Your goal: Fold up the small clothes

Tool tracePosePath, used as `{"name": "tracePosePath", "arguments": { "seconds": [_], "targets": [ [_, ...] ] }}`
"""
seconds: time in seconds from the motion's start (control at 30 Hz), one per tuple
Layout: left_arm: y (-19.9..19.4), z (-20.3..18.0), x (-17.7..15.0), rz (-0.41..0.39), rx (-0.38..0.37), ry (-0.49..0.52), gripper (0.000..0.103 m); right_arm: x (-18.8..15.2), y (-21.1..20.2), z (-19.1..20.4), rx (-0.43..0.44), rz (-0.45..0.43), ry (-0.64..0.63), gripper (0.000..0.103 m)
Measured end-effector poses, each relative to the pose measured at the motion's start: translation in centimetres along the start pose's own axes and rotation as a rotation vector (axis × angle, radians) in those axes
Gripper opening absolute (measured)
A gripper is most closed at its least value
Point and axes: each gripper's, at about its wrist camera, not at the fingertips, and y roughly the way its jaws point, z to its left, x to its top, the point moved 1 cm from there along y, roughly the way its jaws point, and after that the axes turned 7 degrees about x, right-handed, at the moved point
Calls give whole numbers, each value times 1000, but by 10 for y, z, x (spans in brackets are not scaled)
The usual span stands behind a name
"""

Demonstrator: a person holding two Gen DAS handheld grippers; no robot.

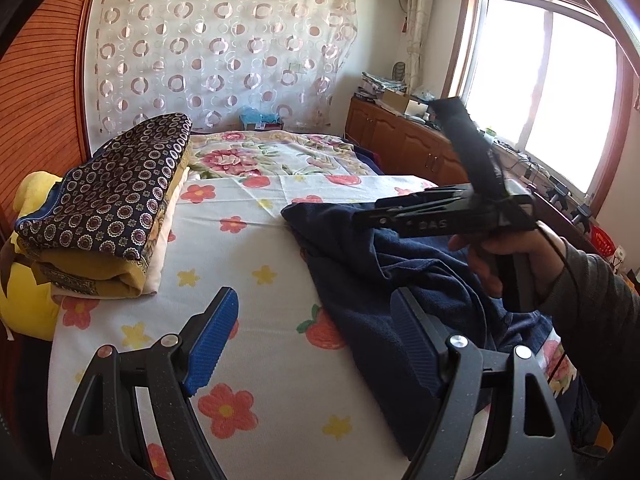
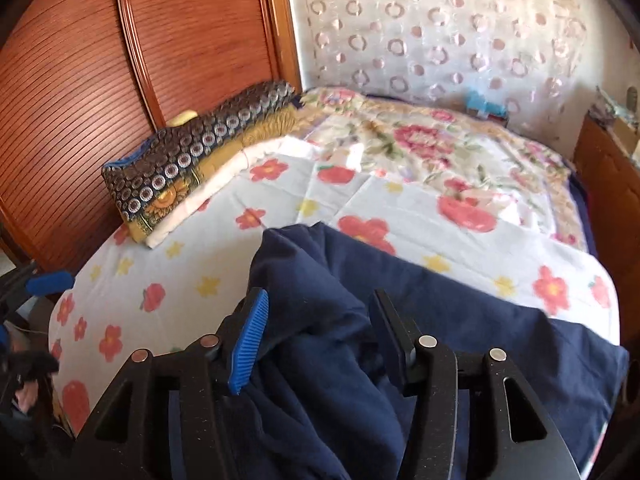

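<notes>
While the dark navy, soft cotton garment [image 2: 320, 360] lies crumpled on the near right part of the white bedsheet printed with red and yellow flowers [image 1: 248, 248], no tidy fold can be seen in it yet, so the work is judged to be at an early stage. The right gripper [image 2: 316, 340] is held low over the bunched cloth, pointing downward, its jaws parted to a middling width; a raised ridge of fabric stands between the blue ribbed pad [image 2: 250, 344] and its black partner, yet the pads are not seen pressing on it, so the cloth is taken as not gripped. From the left wrist view that tool is seen in a hand [image 1: 508, 264] above the garment's far edge. The left gripper [image 1: 316, 344] is kept wide and empty above the bare sheet just beside the garment's left edge, presumably ready to take a corner. A folded quilt with a dark ring-patterned cover and yellow lining [image 1: 112, 204] is stacked by the reddish slatted wooden headboard [image 2: 80, 80], well apart, leaving the middle free for spreading.
</notes>
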Motion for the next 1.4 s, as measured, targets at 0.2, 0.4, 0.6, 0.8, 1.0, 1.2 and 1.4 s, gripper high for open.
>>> {"name": "tracePosePath", "arguments": {
  "seconds": [0.2,0.4,0.6,0.8,1.0,1.2,1.4],
  "targets": [
    [7,-6,-5,20,-16,8,79,-7,15,-18,-47,78,27,61],
    [10,-12,-8,28,-26,19,79,-1,26,-28,9,98,79,62],
    [11,-15,-8,37,-26,22,79,-2,7,-17,52,22,-2,14],
    [12,-25,-8,40,-43,36,79,14,-77,-24,15,-92,5,14],
    [12,-37,-9,47,-67,63,79,21,-143,-64,-134,-121,73,13],
    [17,-52,-11,58,-79,93,79,-6,-131,-123,-320,-23,186,27],
    [15,-58,-11,55,-76,105,79,-47,-117,-112,-336,-36,205,41]
  ]
}}
